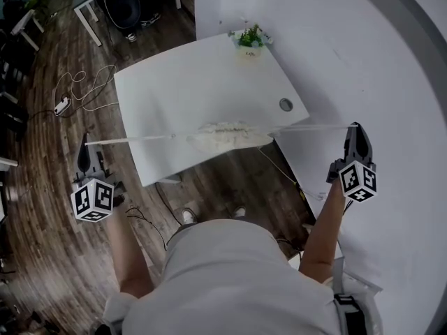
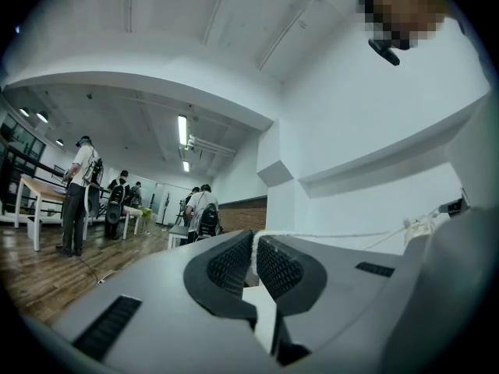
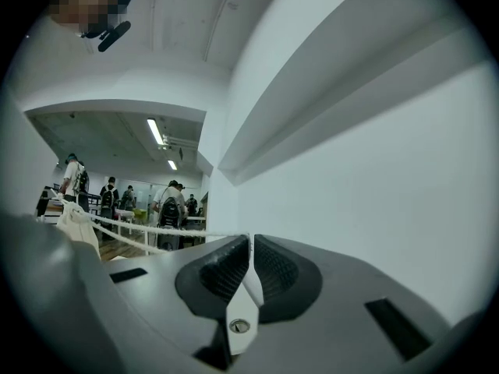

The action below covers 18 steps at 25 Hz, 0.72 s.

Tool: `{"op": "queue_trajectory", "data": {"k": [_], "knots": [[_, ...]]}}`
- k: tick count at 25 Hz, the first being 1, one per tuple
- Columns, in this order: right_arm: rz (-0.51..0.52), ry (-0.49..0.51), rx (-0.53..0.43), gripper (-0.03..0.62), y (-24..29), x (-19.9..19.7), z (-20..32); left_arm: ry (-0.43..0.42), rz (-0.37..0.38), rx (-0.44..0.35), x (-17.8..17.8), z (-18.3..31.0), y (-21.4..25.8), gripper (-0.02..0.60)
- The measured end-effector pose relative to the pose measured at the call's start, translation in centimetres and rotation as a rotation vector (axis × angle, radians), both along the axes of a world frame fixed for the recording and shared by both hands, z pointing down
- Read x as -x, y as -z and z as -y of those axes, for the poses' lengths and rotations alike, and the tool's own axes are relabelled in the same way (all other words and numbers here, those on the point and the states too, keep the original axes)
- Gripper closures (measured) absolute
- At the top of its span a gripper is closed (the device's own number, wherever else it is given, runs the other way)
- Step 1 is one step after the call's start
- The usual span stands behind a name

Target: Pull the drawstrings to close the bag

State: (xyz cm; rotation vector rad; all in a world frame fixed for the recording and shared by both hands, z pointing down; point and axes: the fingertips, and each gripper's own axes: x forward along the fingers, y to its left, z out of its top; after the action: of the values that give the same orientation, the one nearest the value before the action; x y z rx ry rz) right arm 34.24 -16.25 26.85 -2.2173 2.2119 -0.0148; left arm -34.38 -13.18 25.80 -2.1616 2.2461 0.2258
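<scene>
A white counter is standing on a dark wood floor, with the pale bag bunched at its near edge. The left drawstring is stretching taut to the left gripper and the right drawstring to the right gripper — each gripper's jaws are pinching its cord tight.

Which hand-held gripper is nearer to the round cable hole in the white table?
Right. The right hand-held gripper is just past the table edge nearest the cable hole; the left hand-held gripper is beyond the opposite edge, much farther away.
</scene>
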Motion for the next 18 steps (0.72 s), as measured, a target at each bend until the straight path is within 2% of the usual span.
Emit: {"op": "queue_trajectory", "data": {"k": [6, 12, 18], "knots": [[0.025, 0.005, 0.003, 0.553, -0.5, -0.4, -0.4, -0.017, -0.019, -0.014, -0.4, -0.5, 0.4, 0.565], [-0.011, 0.019, 0.002, 0.553, 0.2, -0.5, -0.4, -0.023, -0.01, 0.002, -0.5, -1.2, 0.2, 0.565], [0.028, 0.038, 0.011, 0.553, -1.0, -1.1, -0.4, -0.025, -0.015, 0.001, -1.3, -1.8, 0.5, 0.565]]}}
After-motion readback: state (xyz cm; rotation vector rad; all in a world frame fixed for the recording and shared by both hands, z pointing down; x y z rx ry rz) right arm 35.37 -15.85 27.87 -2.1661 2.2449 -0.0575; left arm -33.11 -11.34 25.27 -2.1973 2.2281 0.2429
